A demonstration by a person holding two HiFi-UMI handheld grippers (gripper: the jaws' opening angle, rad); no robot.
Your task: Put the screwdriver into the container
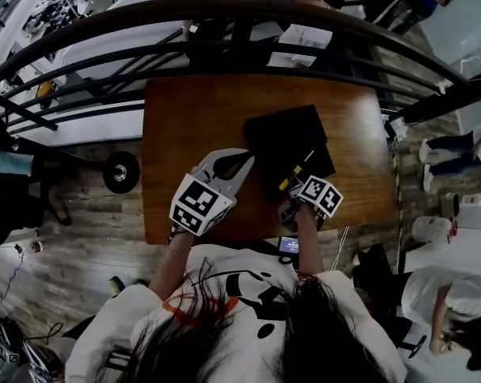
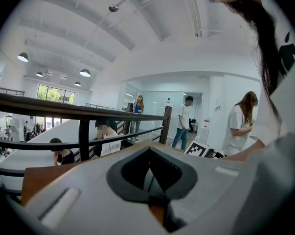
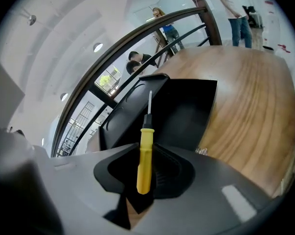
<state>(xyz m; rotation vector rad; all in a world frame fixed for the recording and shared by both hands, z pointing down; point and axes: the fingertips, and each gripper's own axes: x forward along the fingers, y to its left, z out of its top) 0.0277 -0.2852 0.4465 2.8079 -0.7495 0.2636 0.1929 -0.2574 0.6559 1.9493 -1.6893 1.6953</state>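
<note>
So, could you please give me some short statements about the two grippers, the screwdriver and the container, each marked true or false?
1. The right gripper is closed on a yellow-handled screwdriver. True.
2. The screwdriver lies inside the black container. False: it is held in the right gripper's jaws, with its shaft pointing toward the container.
3. The left gripper is holding the container. False: its jaws are together with nothing between them.
4. The container stands on a wooden table. True.
</note>
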